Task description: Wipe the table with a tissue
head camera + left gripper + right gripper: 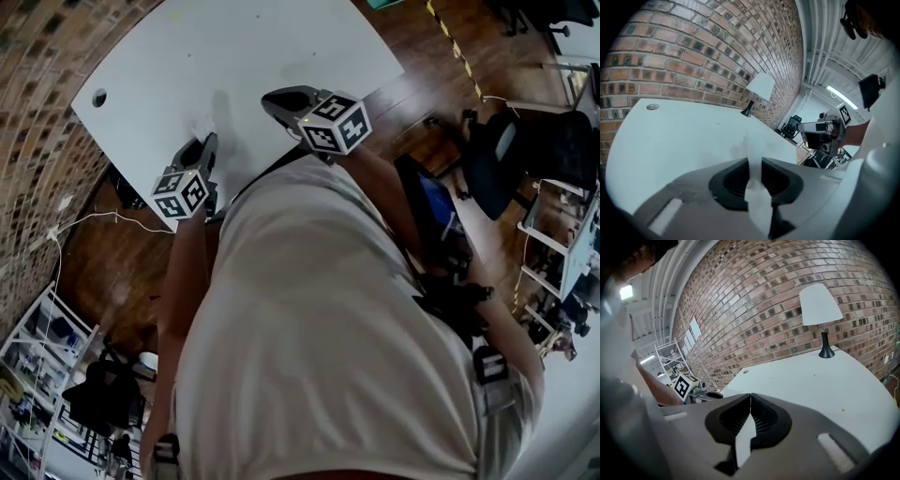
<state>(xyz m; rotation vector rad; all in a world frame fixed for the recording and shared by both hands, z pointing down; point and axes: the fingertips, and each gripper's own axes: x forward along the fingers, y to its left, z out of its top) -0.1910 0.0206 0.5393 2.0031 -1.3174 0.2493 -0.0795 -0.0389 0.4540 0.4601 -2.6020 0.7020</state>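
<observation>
The white table (281,47) fills the top of the head view. My left gripper (204,141) hangs over its near edge, shut on a crumpled white tissue (201,125) that sticks out past its tips. In the left gripper view the tissue (755,172) shows as a white strip pinched between the dark pads of the left gripper (754,161). My right gripper (269,98) is to the right over the table edge. In its own view the right gripper (750,397) has its jaws closed together with nothing between them.
A brick wall (693,51) runs along the table's far side. A white-shaded lamp (820,310) stands at the table's far end, and a round cable hole (99,97) sits near a corner. A black office chair (506,150) and shelving stand on the wooden floor to the right.
</observation>
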